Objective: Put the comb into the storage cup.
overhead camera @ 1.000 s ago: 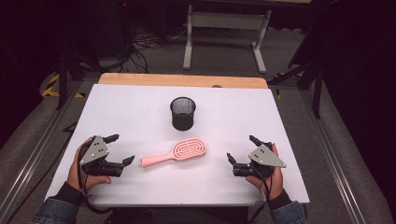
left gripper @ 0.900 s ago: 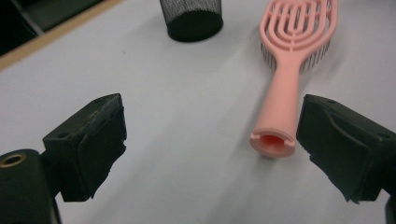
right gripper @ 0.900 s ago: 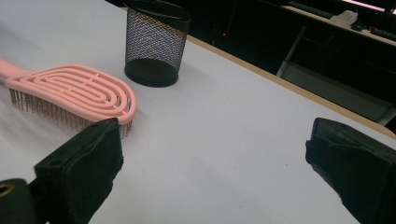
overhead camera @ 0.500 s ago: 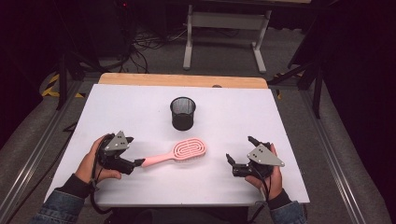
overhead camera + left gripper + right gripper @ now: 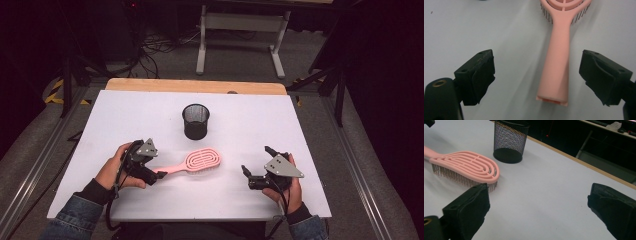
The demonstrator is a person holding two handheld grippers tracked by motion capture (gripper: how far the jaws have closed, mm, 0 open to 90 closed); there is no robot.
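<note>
Here, left tongs (image 5: 536,77) closing yet spread, straddling pink hairbrush (image 5: 556,67) handle untouched; right tongs (image 5: 539,210) spread.

Mesh cup (image 5: 196,121) stands at twelve o'clock of the pink brush (image 5: 192,163), apart; bare white table (image 5: 260,125) lies open around both.
</note>
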